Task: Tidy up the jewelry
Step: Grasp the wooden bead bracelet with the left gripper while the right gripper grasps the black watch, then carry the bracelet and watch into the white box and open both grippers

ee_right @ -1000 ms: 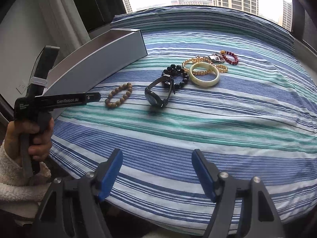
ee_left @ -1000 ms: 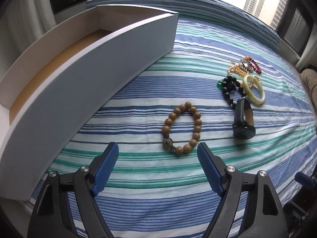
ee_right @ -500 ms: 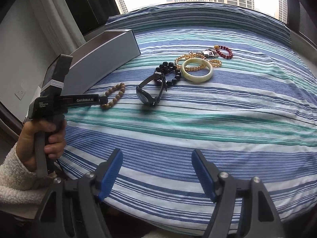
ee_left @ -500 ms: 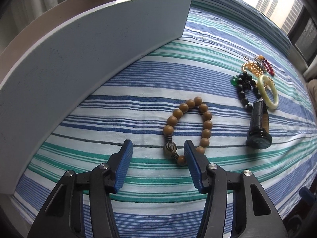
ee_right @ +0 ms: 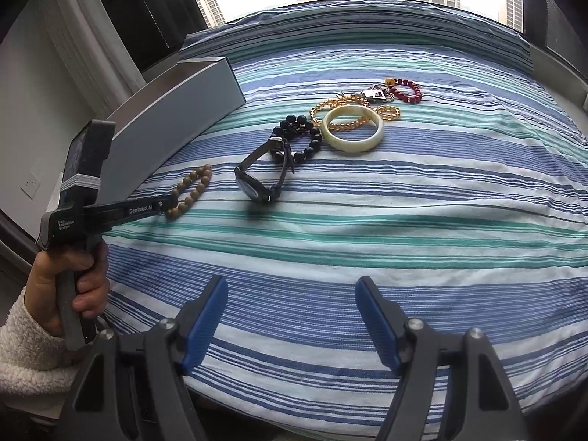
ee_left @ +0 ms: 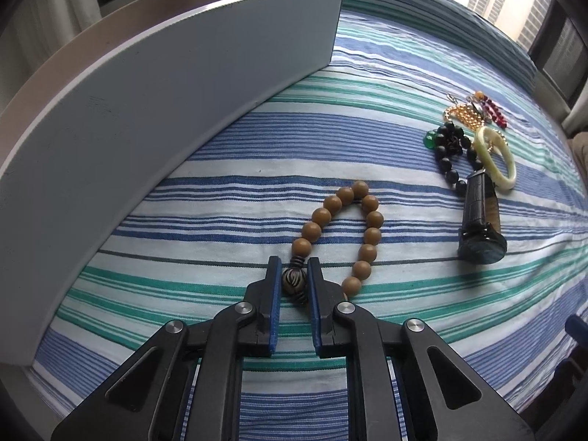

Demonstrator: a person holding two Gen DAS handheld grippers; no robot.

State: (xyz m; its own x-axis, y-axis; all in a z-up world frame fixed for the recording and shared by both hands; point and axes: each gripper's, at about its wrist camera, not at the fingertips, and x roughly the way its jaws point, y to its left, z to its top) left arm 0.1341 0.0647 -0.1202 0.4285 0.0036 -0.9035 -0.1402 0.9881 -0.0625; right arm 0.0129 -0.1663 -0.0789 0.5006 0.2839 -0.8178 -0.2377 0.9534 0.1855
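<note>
1. A bed covered with a striped sheet [ee_right: 404, 220] in blue, green and white fills both views.
2. A long, open grey box [ee_left: 154, 117] sits on the sheet along the left edge, just beside the jewelry.
3. The right gripper [ee_right: 290, 321] hovers over bare sheet near the bed's front edge, its blue pads spread wide with nothing between them.
4. The left gripper [ee_left: 294, 281], held by a hand [ee_right: 70, 283] in a fleecy white sleeve, is pressed together on the dark carved bead of the wooden bead bracelet [ee_left: 345, 235].
5. That bracelet lies on the sheet between the box and a black wristwatch [ee_left: 479, 228].
6. Beyond the watch sit a black bead bracelet [ee_right: 301, 139], a pale jade bangle [ee_right: 354, 134], an amber bead strand [ee_right: 352, 110] and a red bead bracelet [ee_right: 406, 92], clustered and touching.
</note>
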